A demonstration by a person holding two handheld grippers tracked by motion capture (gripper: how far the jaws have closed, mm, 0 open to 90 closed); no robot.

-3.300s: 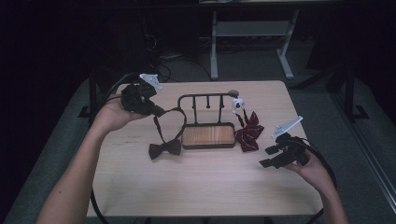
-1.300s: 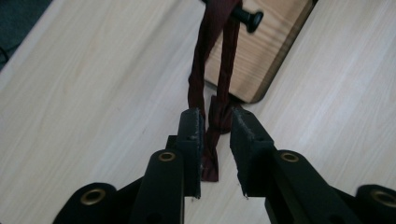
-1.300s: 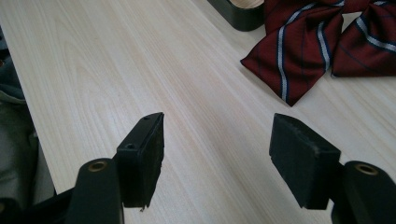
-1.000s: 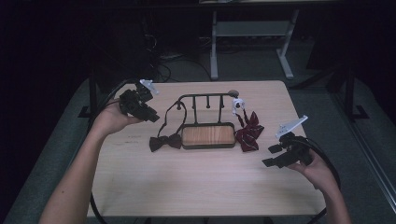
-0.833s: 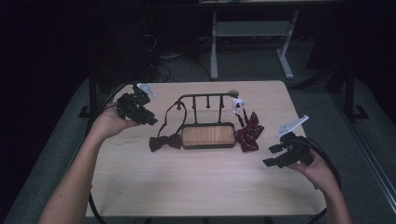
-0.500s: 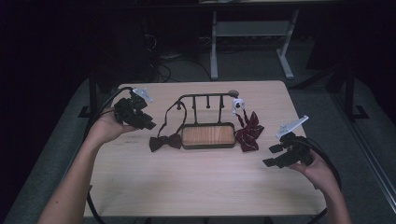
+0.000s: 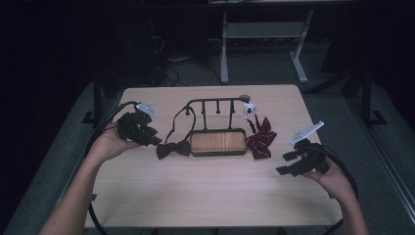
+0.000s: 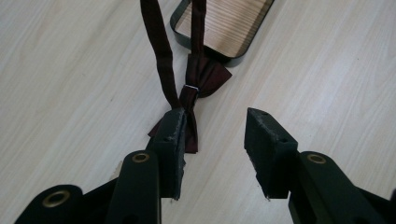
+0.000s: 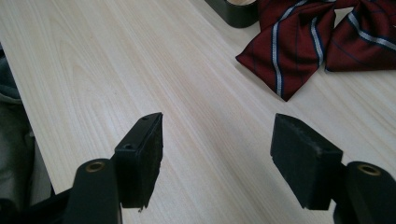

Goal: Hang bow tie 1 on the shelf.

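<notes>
Left hand-held gripper (image 8: pixel 212 133) sits w/ jaws apart, nothing held, just left of the dark bow tie (image 7: pixel 173 149), which lies on the tabletop (image 7: pixel 210 191) touching the left end of the rack (image 7: pixel 218 142); strap loops up onto rack's bar. Right hand-held gripper (image 9: pixel 217 151) wide open, empty, right of rack, near striped red bow tie (image 7: pixel 260 138) at rack's right end.

In the left tool view, the dark bow tie (image 8: pixel 198 79) had its near wing partly behind the left tool's (image 8: pixel 212 140) pad, and its strap ran off the top edge. The stand's wooden base (image 8: pixel 224 23) was cut by the top edge too. In the right tool view, the striped bow tie (image 9: pixel 303 37) was cropped top & right. The small white thing (image 7: pixel 249 108) on the rack was too small to ID.
</notes>
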